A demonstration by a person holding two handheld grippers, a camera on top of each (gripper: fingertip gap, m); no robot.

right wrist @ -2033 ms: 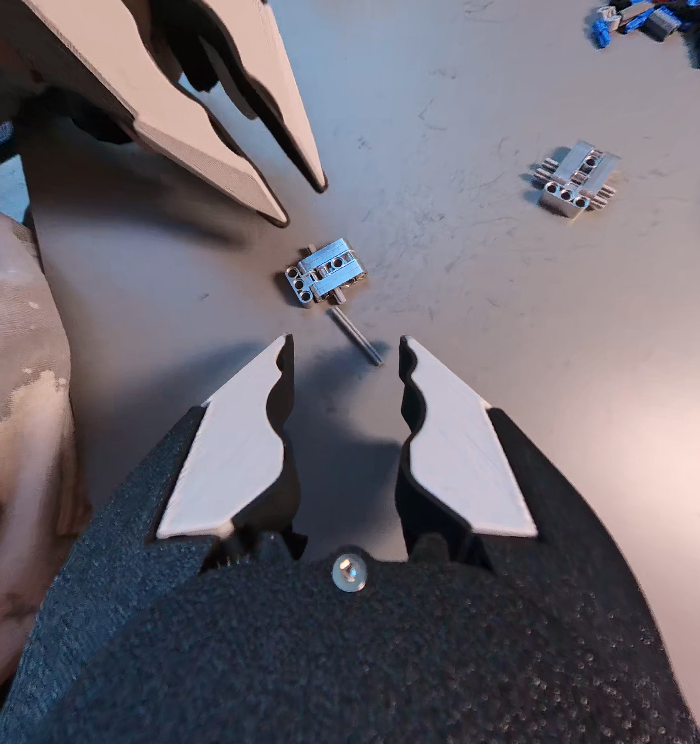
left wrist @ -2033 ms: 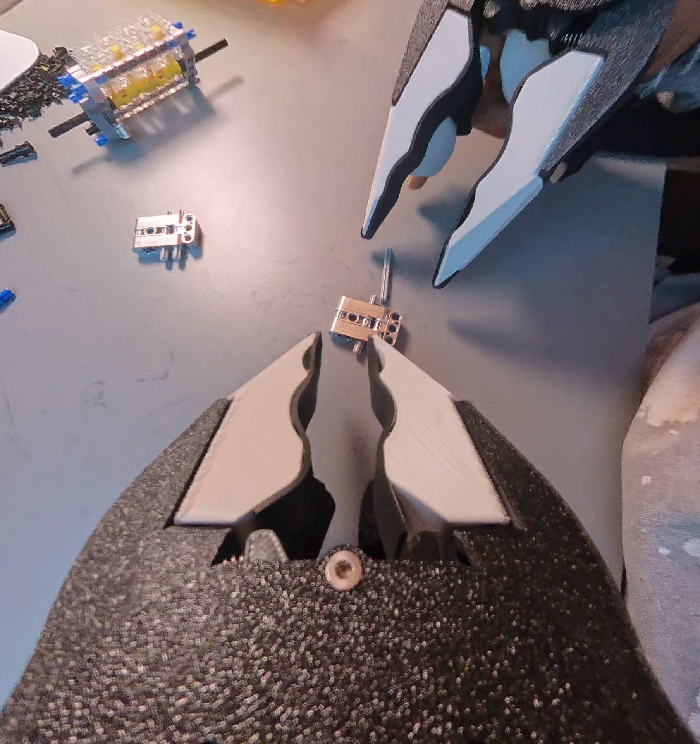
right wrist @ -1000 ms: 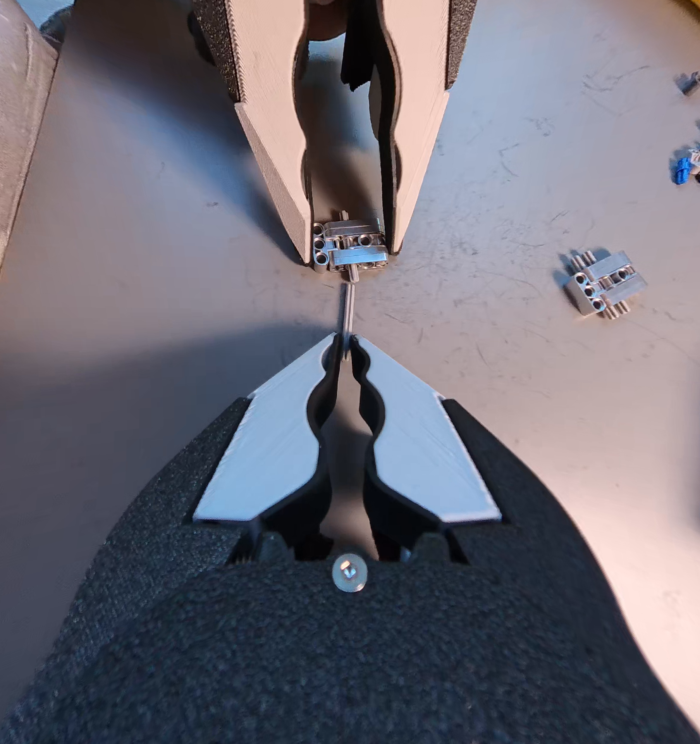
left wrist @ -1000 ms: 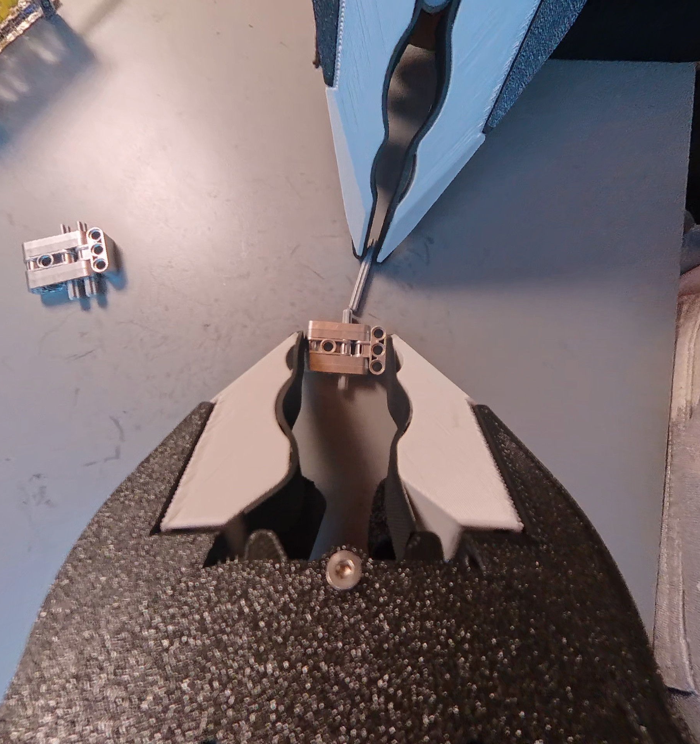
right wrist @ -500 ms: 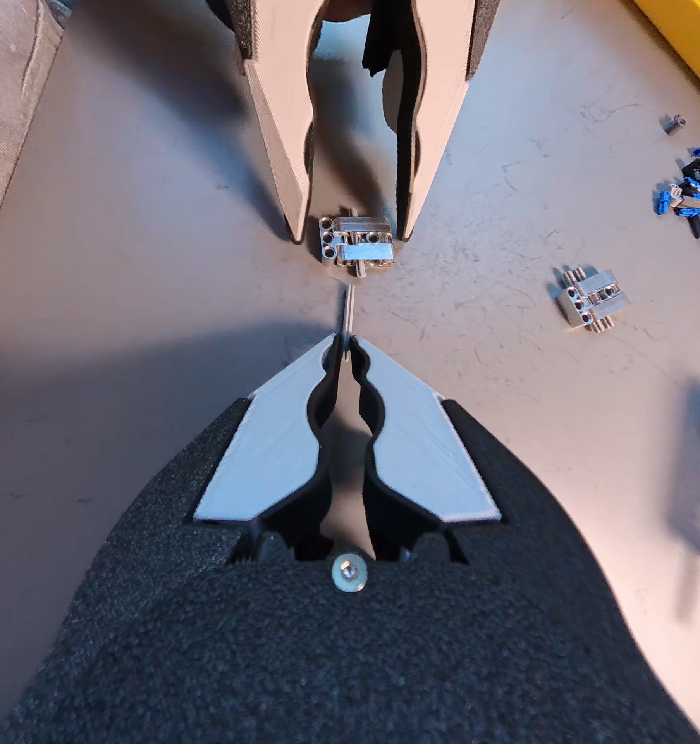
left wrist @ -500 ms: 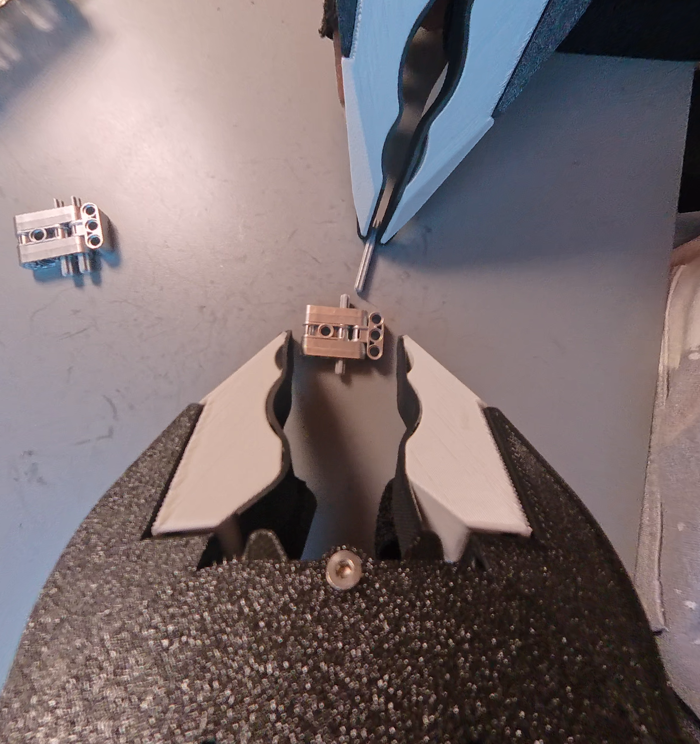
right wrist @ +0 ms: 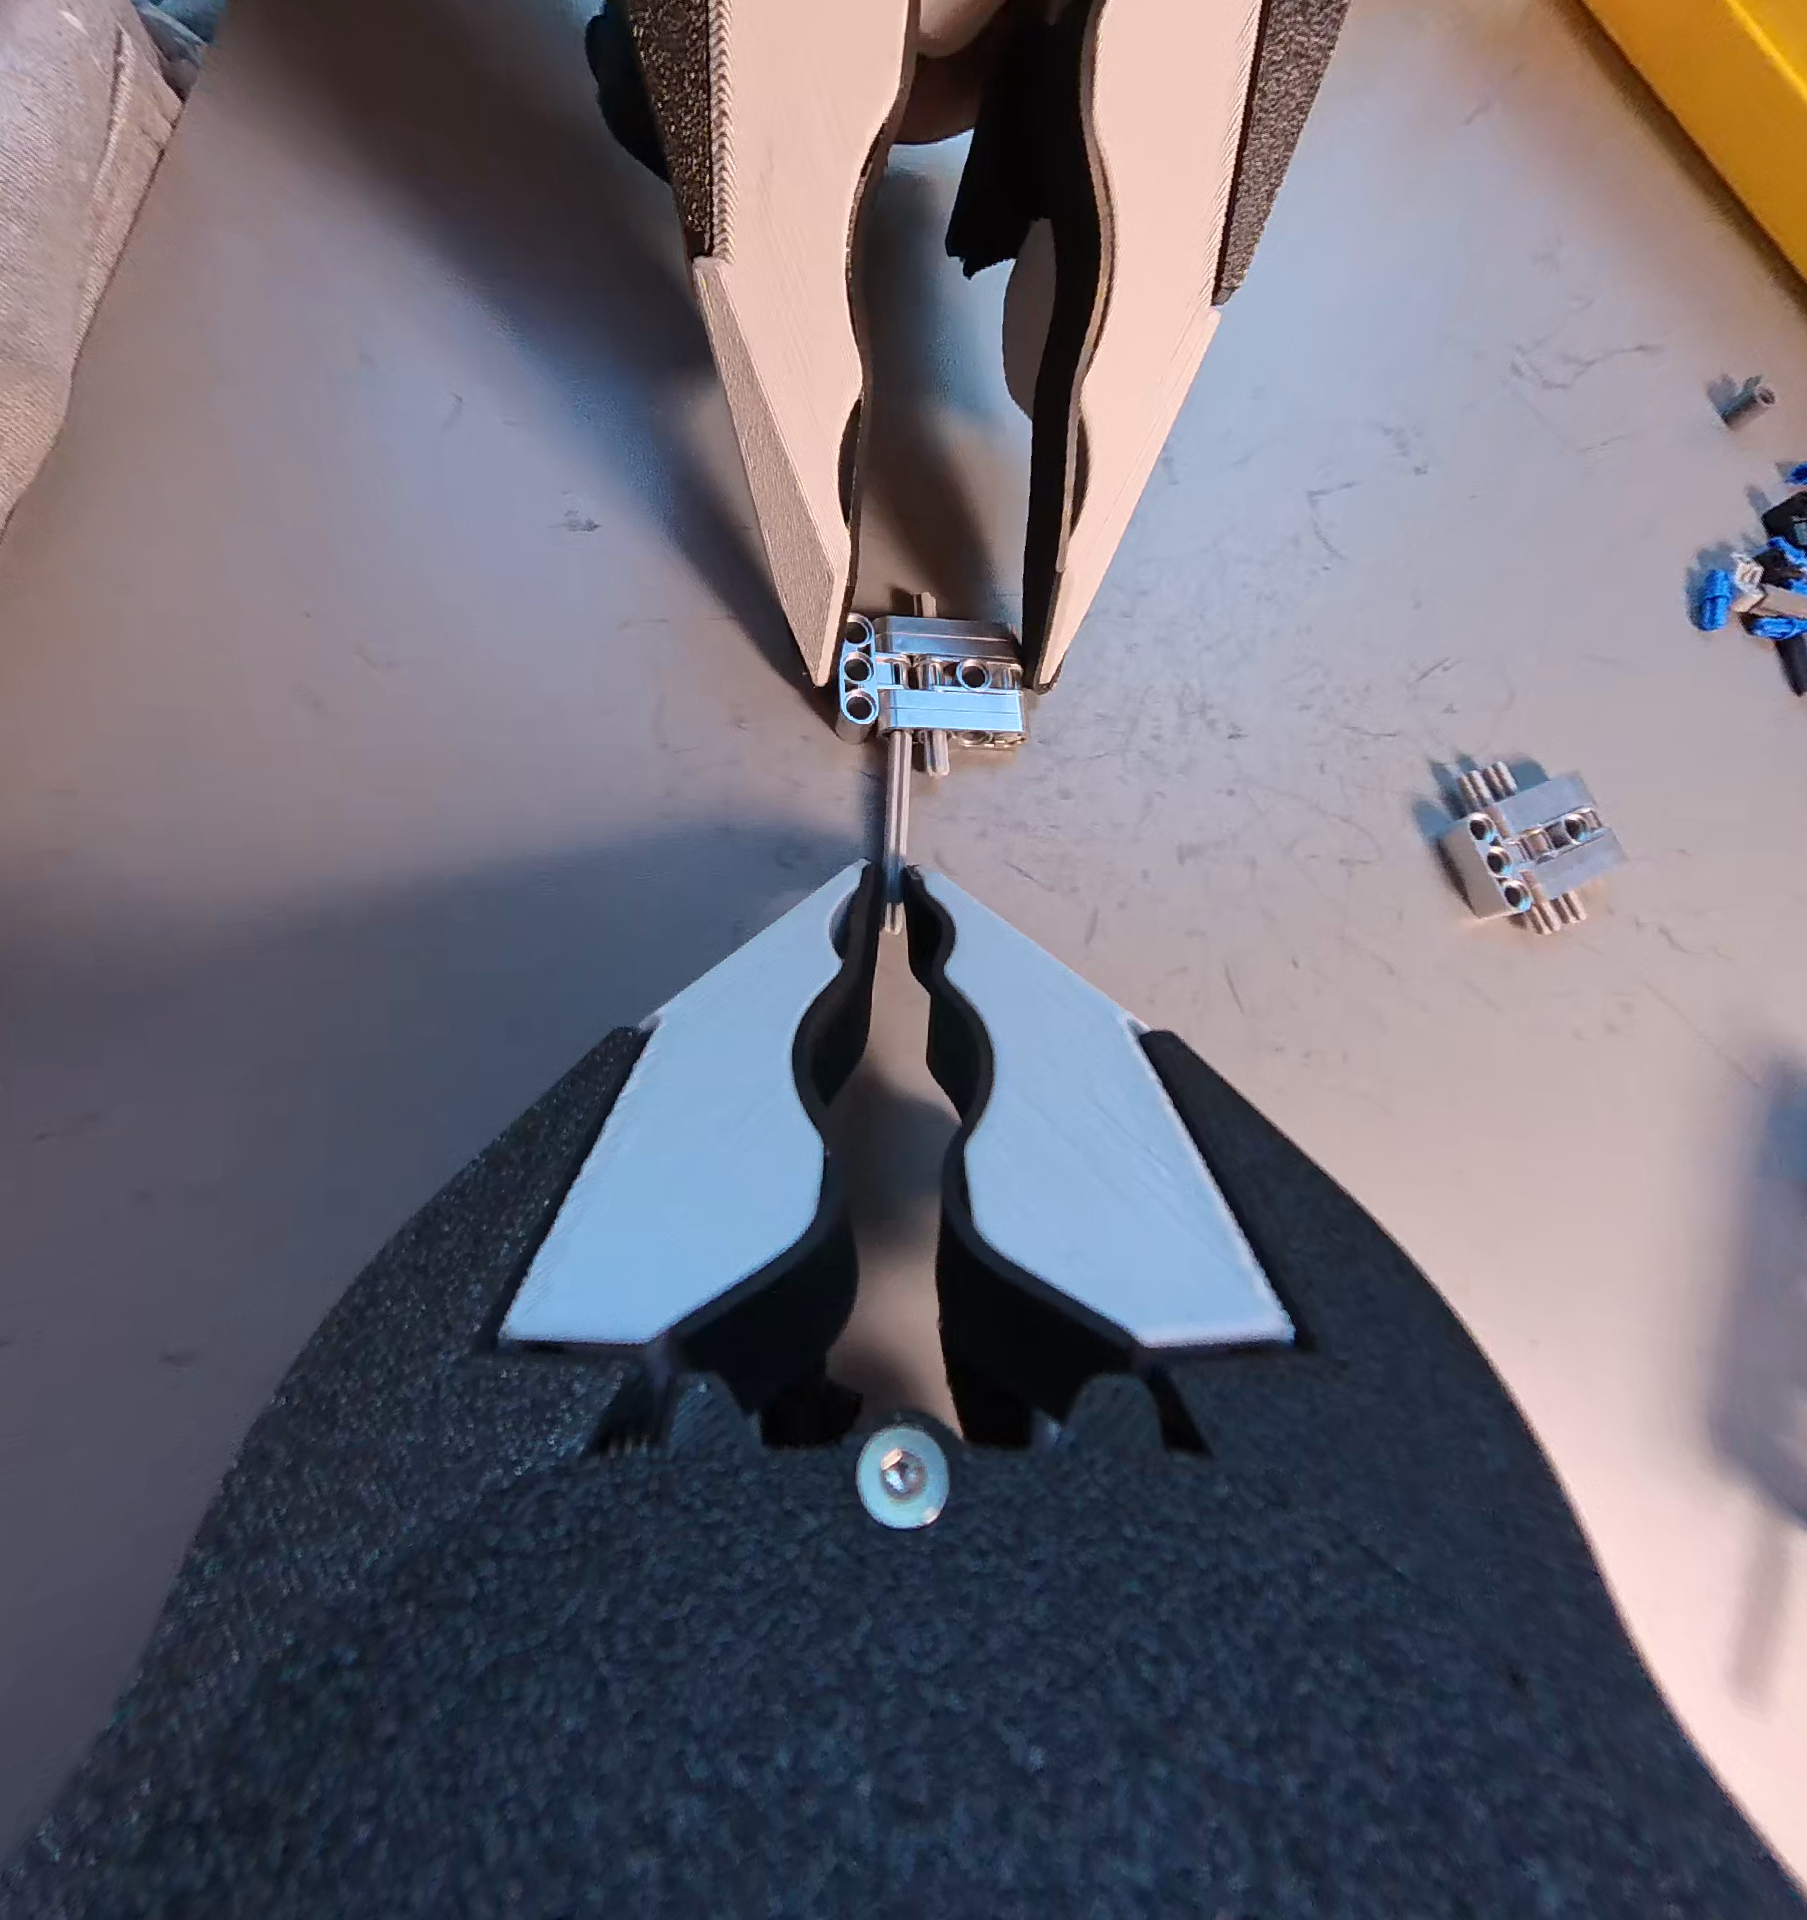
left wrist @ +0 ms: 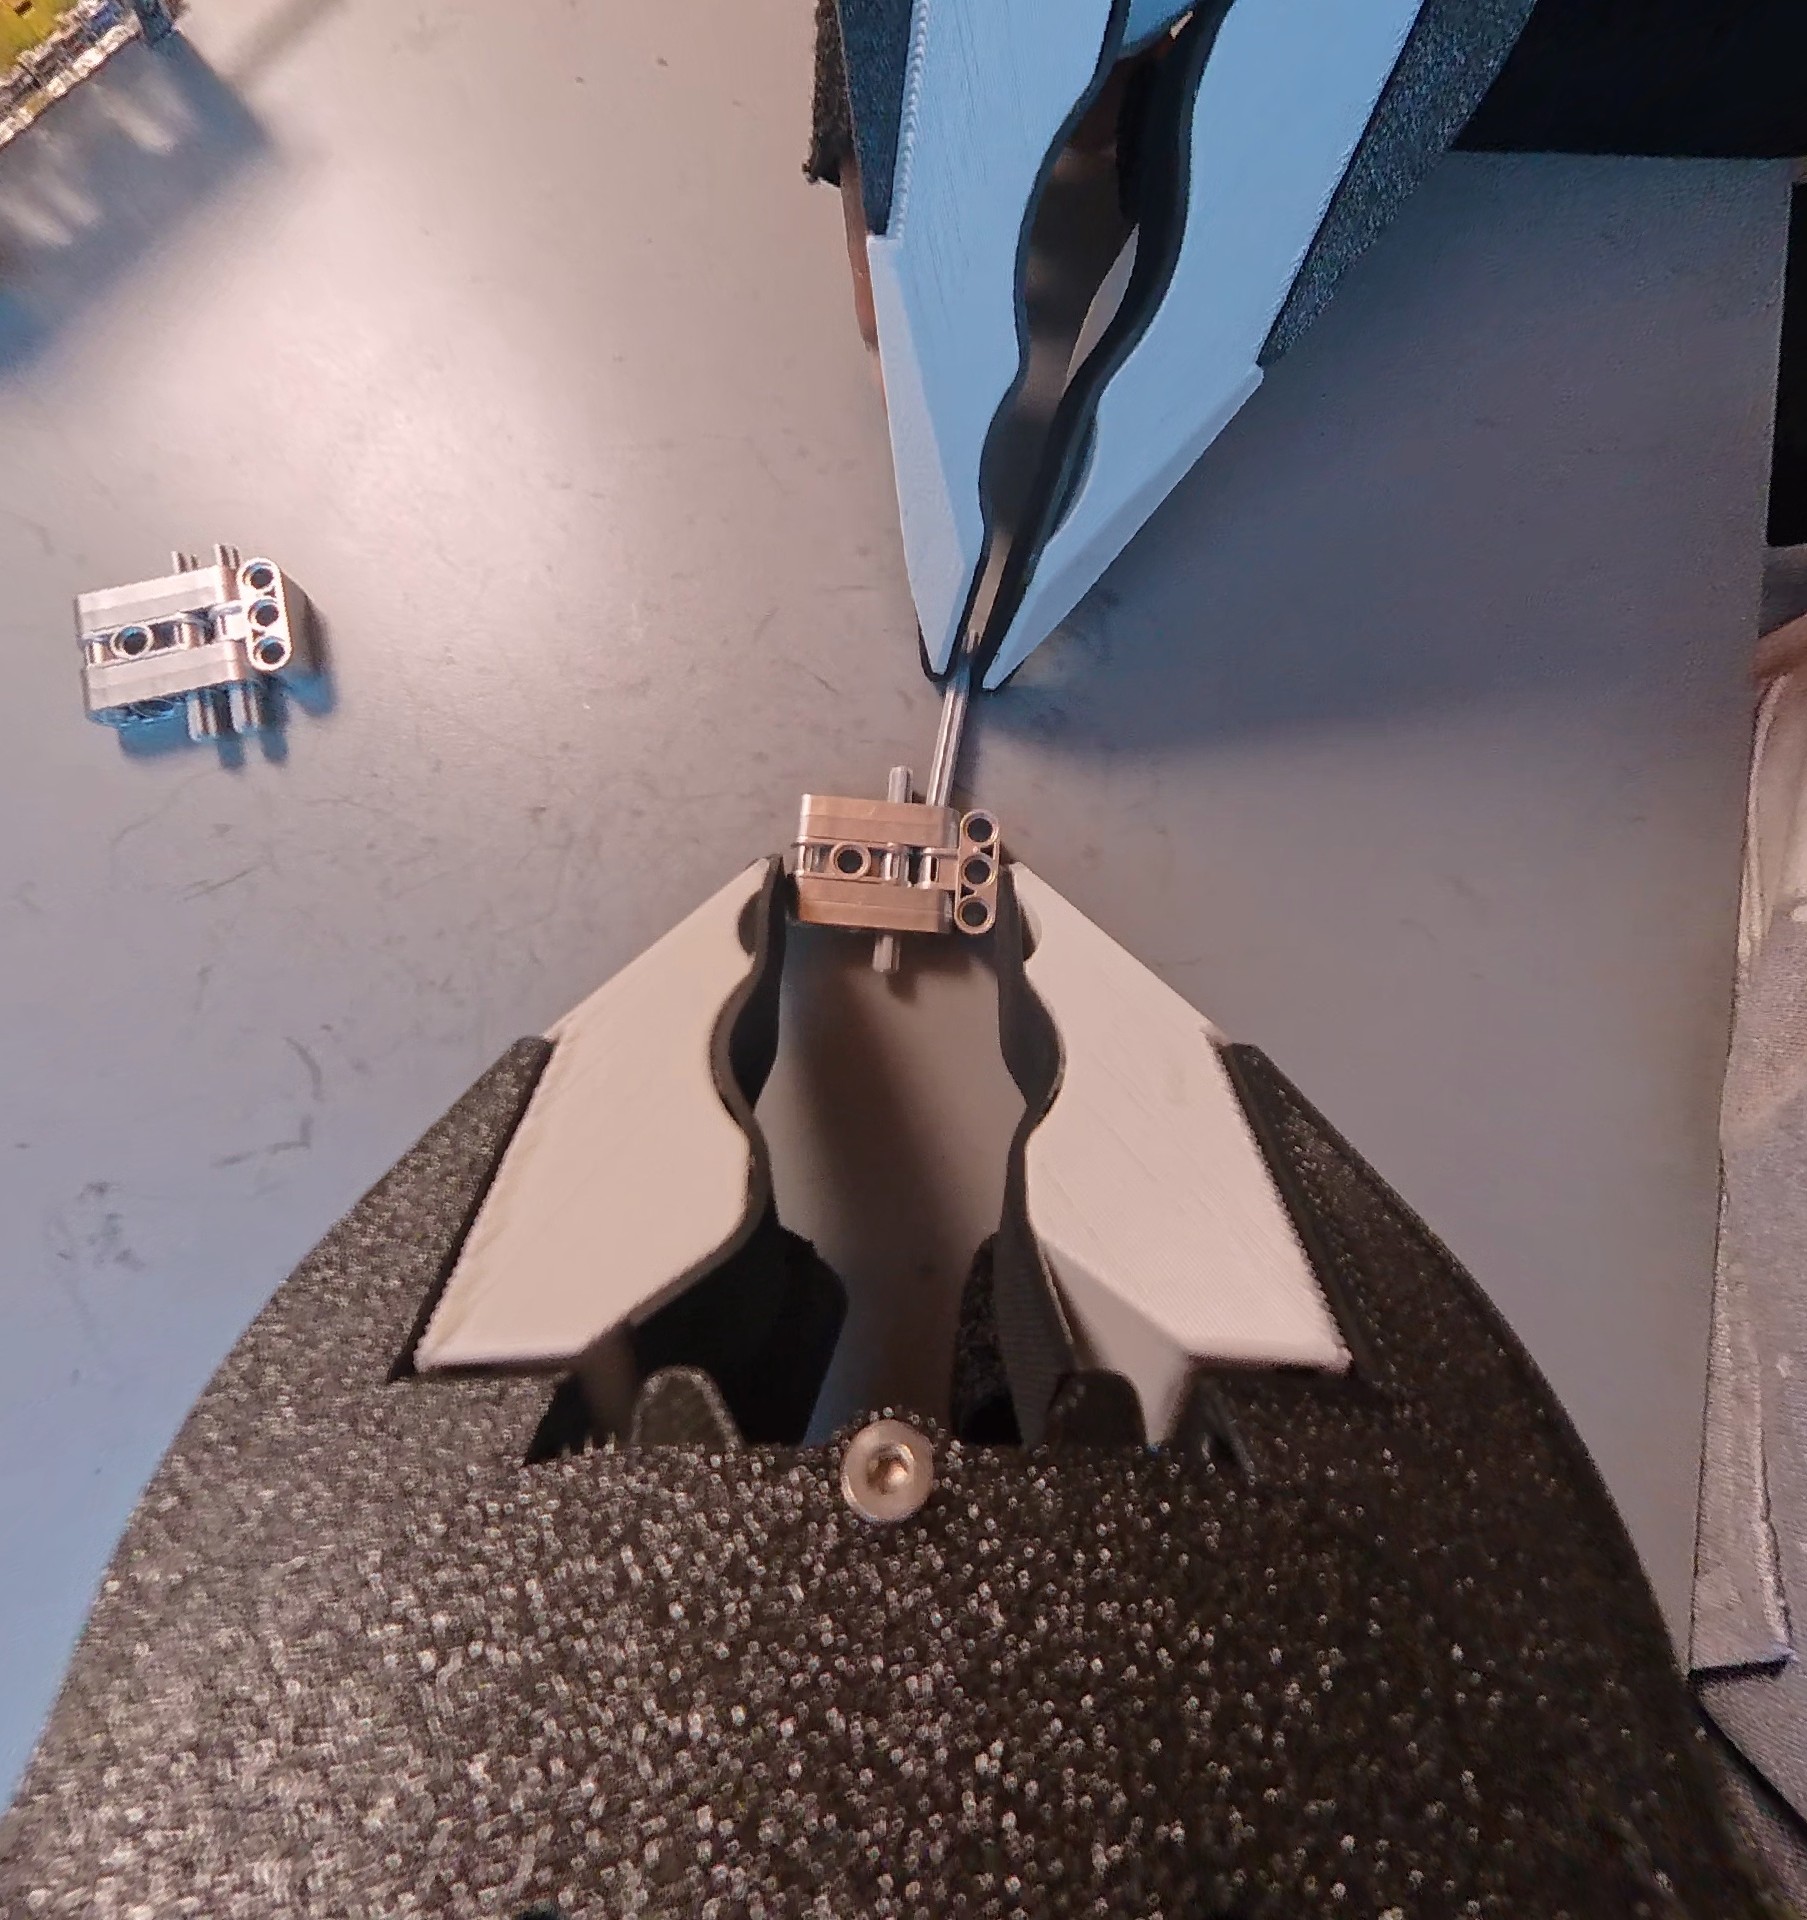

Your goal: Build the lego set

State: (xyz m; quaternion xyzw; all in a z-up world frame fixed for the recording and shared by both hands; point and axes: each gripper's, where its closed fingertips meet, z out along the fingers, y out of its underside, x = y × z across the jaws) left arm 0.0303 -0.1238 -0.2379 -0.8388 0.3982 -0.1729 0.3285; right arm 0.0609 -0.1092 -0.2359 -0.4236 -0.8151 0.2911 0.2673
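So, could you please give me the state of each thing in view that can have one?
left gripper: shut on the grey block assembly, at table level.
right gripper: shut on the thin grey axle.
grey block assembly: flat on the table, held on both sides.
thin grey axle: its tip at the assembly's edge.
second grey block assembly: lying loose, untouched.
pile of small parts: scattered loose.

Two grey pinned brick assemblies (left wrist: 897,871) (left wrist: 190,636), one thin metal axle (left wrist: 949,740), one pile of small loose parts (right wrist: 1803,597).
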